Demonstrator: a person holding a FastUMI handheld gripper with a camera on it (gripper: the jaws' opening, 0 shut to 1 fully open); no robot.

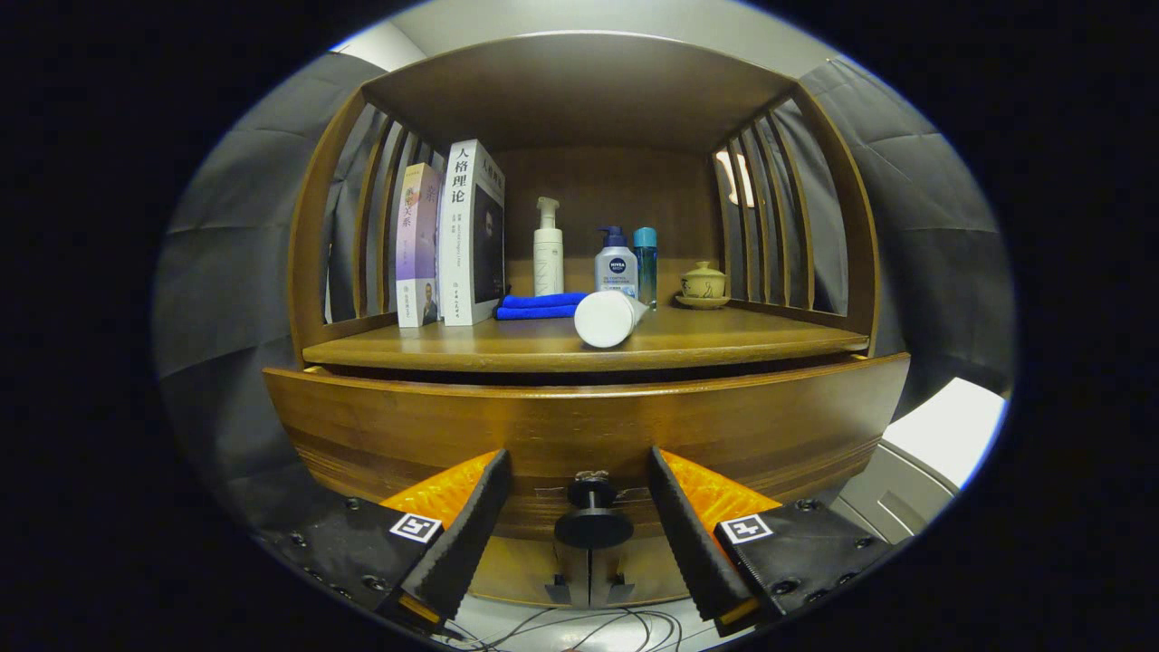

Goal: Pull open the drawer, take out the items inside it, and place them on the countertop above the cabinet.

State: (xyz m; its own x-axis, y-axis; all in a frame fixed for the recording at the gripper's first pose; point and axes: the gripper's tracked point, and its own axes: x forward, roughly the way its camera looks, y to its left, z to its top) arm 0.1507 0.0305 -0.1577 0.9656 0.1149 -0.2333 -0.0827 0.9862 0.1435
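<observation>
The wooden drawer front (589, 421) curves across just ahead of my fingers. Its dark round knob (593, 525) sits between them, with a finger on either side and a gap to each. My gripper (578, 457) is open and holds nothing. A narrow dark gap runs between the drawer's top edge and the countertop (507, 349) above it. The drawer's inside is hidden. A white tube (605, 317) lies on its side near the countertop's front edge.
On the countertop stand two books (448, 240), a folded blue cloth (541, 306), a white pump bottle (548, 249), two smaller bottles (629, 263) and a lidded cup on a saucer (704, 282). Slatted wooden sides enclose the shelf. A white unit (942, 444) stands to the right. Cables (579, 629) lie on the floor.
</observation>
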